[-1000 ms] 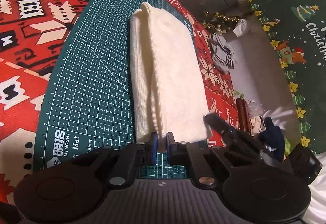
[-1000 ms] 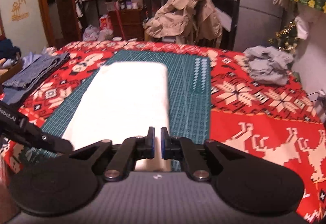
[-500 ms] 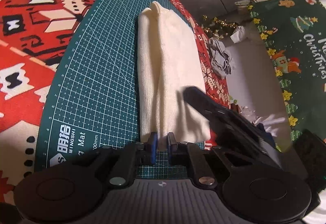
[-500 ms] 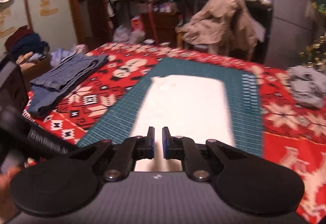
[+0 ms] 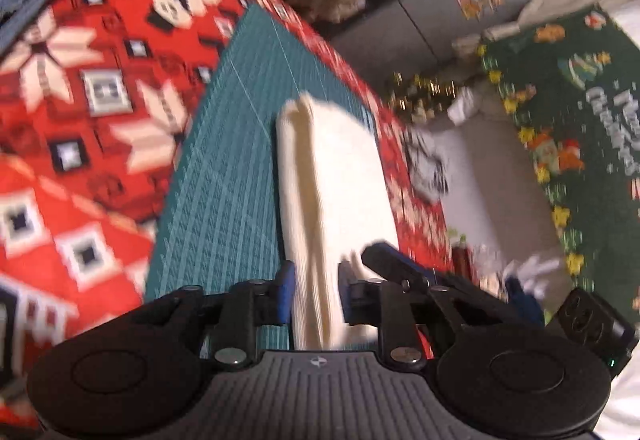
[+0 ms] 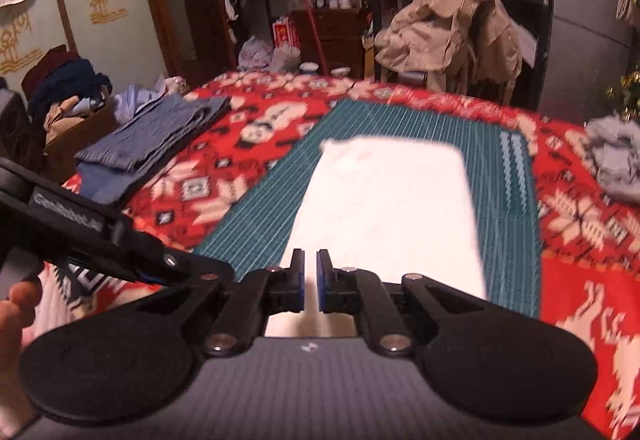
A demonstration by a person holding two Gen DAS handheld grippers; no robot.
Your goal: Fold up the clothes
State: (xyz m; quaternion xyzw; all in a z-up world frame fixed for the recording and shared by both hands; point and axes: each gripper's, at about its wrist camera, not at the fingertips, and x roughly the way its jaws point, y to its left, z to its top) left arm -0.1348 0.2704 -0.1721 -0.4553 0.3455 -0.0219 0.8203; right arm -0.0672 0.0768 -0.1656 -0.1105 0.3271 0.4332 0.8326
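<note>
A cream garment (image 5: 340,180), folded into a long rectangle, lies on the green cutting mat (image 5: 228,180). My left gripper (image 5: 316,280) sits at its near short edge. Its jaws are opening, with the thick folded edge between the blue pads and a slim gap on the left side. In the right wrist view the garment (image 6: 392,200) runs away from my right gripper (image 6: 310,268), which is nearly closed on the near edge, white fabric showing between its pads. The right gripper's tip (image 5: 374,256) rests on the garment's near right part.
A red patterned cover (image 6: 580,240) lies under the mat (image 6: 516,200). Folded jeans (image 6: 160,136) lie at the far left and a crumpled grey garment (image 6: 616,160) at the right. A beige jacket (image 6: 452,20) hangs over a chair behind. A hand (image 6: 16,312) shows at the left edge.
The left jaws have spread wider around the garment's near edge and that view has swung upward. The right gripper has shifted left along the near edge, staying nearly closed.
</note>
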